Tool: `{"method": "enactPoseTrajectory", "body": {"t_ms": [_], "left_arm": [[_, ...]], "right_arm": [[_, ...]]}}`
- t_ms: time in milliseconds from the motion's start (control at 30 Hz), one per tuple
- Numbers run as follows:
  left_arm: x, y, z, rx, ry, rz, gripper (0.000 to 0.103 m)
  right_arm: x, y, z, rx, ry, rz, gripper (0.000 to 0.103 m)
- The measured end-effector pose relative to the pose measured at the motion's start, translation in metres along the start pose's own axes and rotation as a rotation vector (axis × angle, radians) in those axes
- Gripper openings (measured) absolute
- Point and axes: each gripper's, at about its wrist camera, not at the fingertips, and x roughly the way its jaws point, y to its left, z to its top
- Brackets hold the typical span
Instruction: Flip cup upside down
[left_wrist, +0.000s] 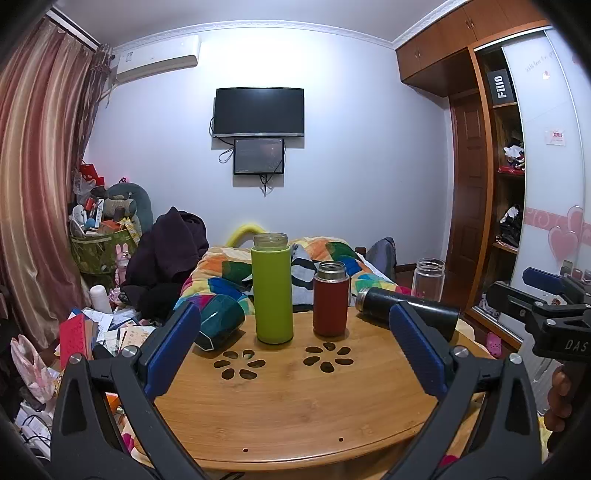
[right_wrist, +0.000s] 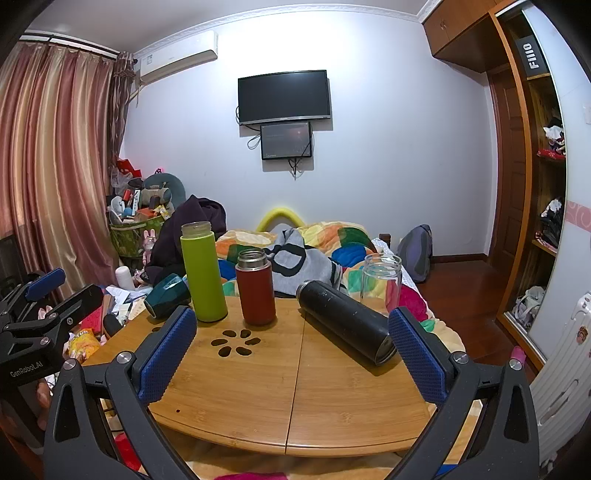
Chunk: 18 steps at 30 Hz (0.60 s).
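On the bamboo table (left_wrist: 295, 402) (right_wrist: 295, 398) stand a tall green bottle (left_wrist: 272, 291) (right_wrist: 203, 273) and a red flask (left_wrist: 330, 299) (right_wrist: 255, 288), both upright and mouth up. A black flask (left_wrist: 410, 312) (right_wrist: 347, 319) lies on its side at the right. A dark green cup (left_wrist: 218, 321) (right_wrist: 166, 295) lies on its side at the left edge. A clear glass jar (left_wrist: 428, 278) (right_wrist: 380, 278) stands upright at the far right. My left gripper (left_wrist: 295, 325) and right gripper (right_wrist: 293, 328) are both open and empty, held short of the objects.
A bed with a colourful quilt (left_wrist: 332, 254) lies behind the table. Clutter and a basket (left_wrist: 99, 251) fill the left floor. A wardrobe (right_wrist: 535, 184) stands at the right. Each view shows the other gripper at its edge (left_wrist: 546, 314) (right_wrist: 40, 306).
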Motion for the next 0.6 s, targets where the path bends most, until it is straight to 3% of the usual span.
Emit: {"method": "enactPoseTrajectory", "body": {"t_ms": [600], "left_arm": [[-0.0060,-0.0041,0.0040,0.010,-0.002,-0.007,0.103]], "right_arm": [[-0.0014,0.0017,-0.0010,-0.006,-0.006,-0.001,0.103]]}}
